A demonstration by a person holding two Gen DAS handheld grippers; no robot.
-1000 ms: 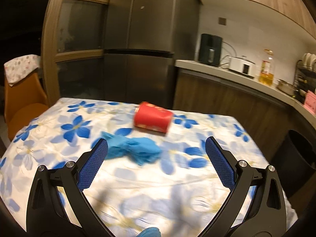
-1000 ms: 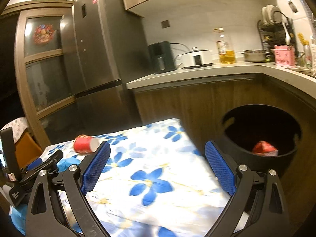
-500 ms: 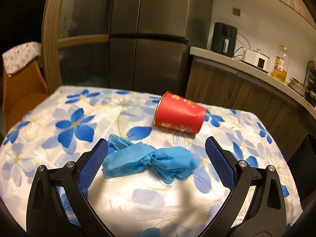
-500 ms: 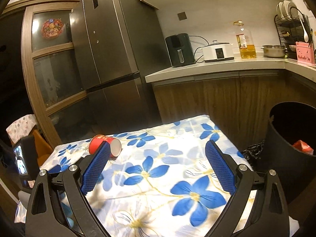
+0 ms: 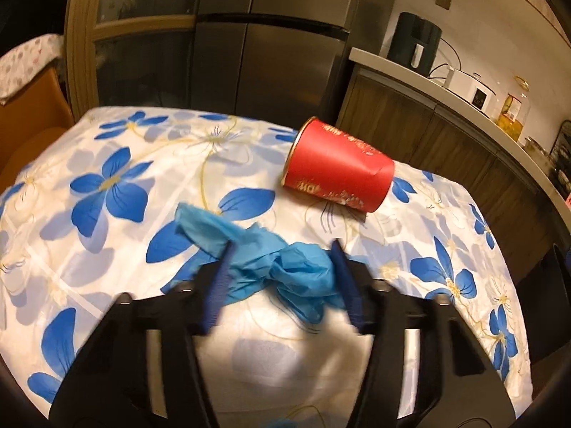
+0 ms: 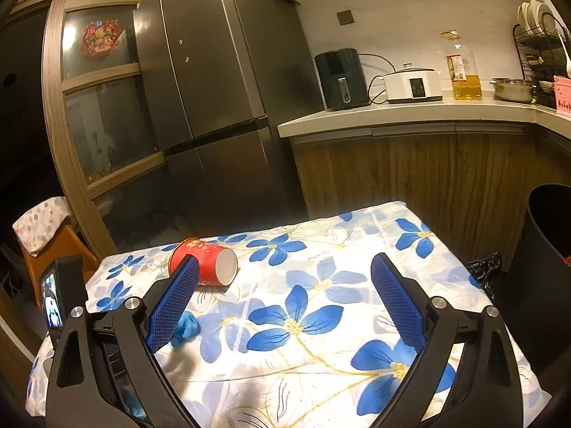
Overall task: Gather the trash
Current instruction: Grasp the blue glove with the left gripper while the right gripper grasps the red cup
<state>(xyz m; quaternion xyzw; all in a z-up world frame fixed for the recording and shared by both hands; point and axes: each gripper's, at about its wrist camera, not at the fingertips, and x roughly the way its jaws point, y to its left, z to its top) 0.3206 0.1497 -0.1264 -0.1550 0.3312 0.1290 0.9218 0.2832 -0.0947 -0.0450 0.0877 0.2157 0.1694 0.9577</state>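
Observation:
A crumpled blue glove (image 5: 271, 267) lies on the flowered tablecloth (image 5: 107, 249). My left gripper (image 5: 282, 278) is low over it, its blurred jaws partly closed on either side of the glove's bunched middle. A red paper cup (image 5: 337, 174) lies on its side just beyond. In the right wrist view the cup (image 6: 207, 262) lies with its open mouth toward the right, and a bit of the glove (image 6: 183, 326) shows beside the left finger. My right gripper (image 6: 282, 303) is open and empty above the table.
A black trash bin (image 6: 549, 271) stands off the table's right side, with a black bag (image 6: 483, 267) on the floor by it. An orange chair (image 6: 53, 249) is at the left. A fridge (image 6: 221, 89) and a kitchen counter (image 6: 410, 117) lie behind.
My left gripper has dropped forward onto the blue glove and its jaws have narrowed around it. My right gripper has swung left, so the cup is nearer and the bin is at the edge.

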